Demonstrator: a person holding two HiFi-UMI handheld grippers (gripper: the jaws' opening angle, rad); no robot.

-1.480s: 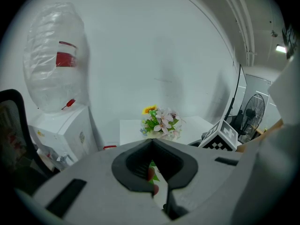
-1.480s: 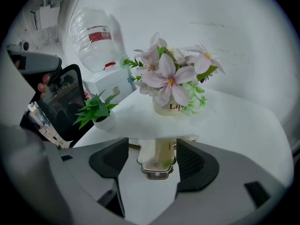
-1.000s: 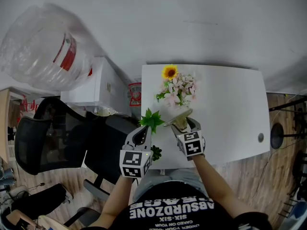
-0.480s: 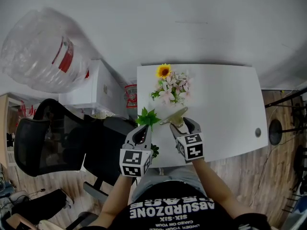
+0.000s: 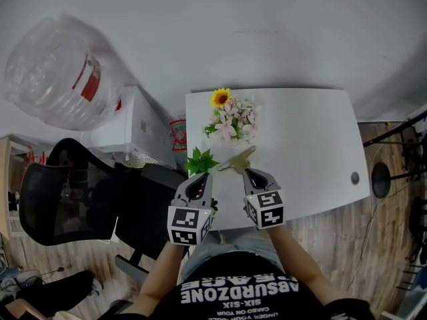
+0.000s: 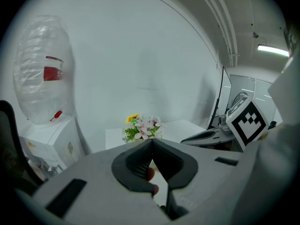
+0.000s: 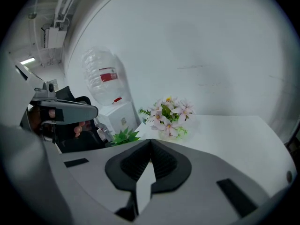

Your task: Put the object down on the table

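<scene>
A tan, flat-looking object [image 5: 237,159] lies on the white table [image 5: 307,145] near its front edge, just ahead of my right gripper [image 5: 248,172]. That gripper's jaws have just been closing and now meet, with nothing showing between them [image 7: 151,142]; in the right gripper view the tan object is hidden under the gripper. My left gripper [image 5: 200,180] hovers at the table's front-left corner, behind a small green leafy plant [image 5: 200,160]. Its jaws meet at the tips [image 6: 152,142] and hold nothing that I can see.
A bouquet with a sunflower and pink blossoms [image 5: 230,115] stands at the table's back left. Left of the table are a white dispenser with a big water jug [image 5: 60,72] and a black office chair [image 5: 67,199]. A round grommet [image 5: 354,177] sits near the table's right edge.
My right gripper has drawn back and up from the tan object, and its jaws went from wide open to shut. The left gripper shifted slightly.
</scene>
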